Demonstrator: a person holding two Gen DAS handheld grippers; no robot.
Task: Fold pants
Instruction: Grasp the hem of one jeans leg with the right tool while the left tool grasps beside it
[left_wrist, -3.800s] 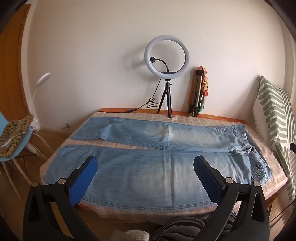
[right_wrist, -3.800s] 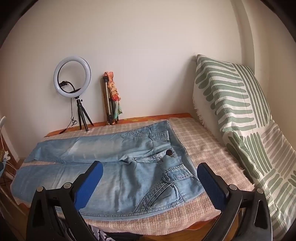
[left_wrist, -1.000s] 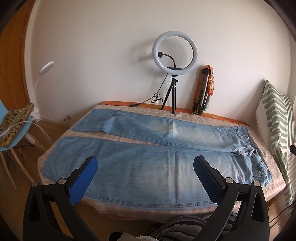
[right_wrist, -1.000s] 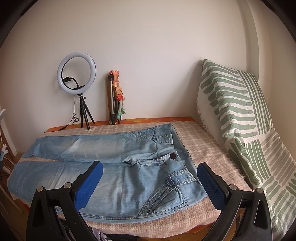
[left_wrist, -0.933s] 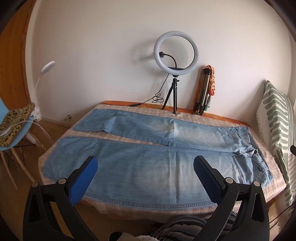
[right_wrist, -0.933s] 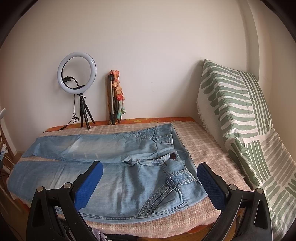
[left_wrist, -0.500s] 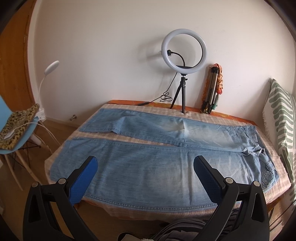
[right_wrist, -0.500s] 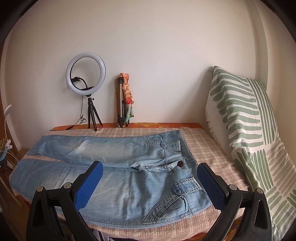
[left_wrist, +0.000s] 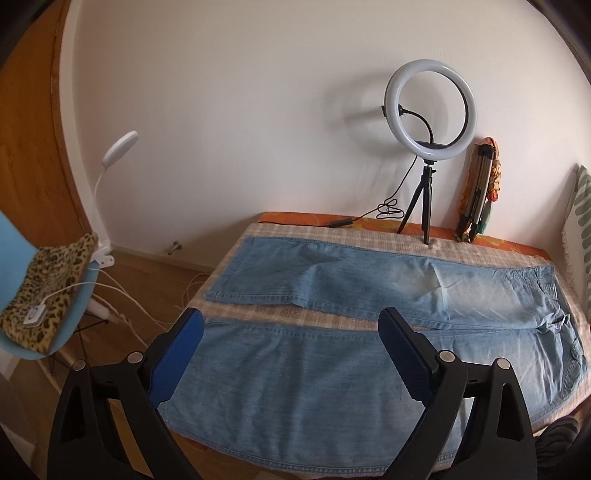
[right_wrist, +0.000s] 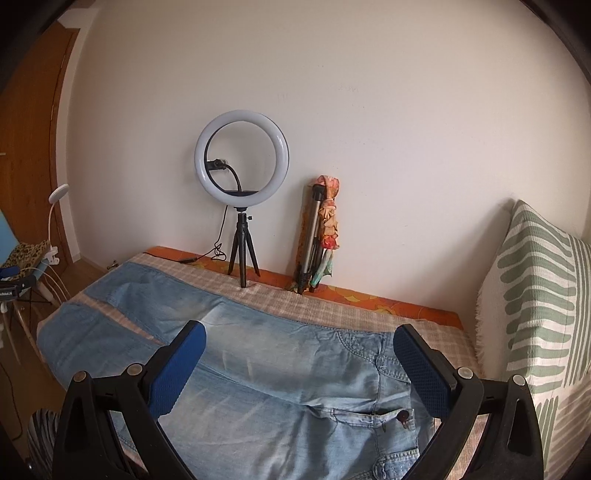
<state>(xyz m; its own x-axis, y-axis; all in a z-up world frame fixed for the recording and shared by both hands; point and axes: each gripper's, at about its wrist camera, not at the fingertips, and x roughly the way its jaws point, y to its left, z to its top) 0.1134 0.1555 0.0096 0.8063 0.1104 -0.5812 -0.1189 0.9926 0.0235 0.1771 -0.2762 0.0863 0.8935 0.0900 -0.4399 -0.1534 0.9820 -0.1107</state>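
Light blue denim pants (left_wrist: 332, 362) lie flat on a checked cloth on the table, legs apart and pointing left, waist at the right. My left gripper (left_wrist: 291, 325) is open and empty, above the near leg close to its hem end. My right gripper (right_wrist: 299, 339) is open and empty, above the waist and hip of the pants (right_wrist: 295, 398); the dark waist button (right_wrist: 402, 415) sits near its right finger.
A ring light on a small tripod (left_wrist: 428, 110) and a folded tripod (left_wrist: 478, 192) stand at the back edge by the wall. A striped green pillow (right_wrist: 539, 295) lies at the right. A blue chair with leopard cloth (left_wrist: 40, 295) stands left.
Both grippers have moved forward and closer to the pants. The left view swung toward the leg hems, the right one lower over the waist. Both stay open.
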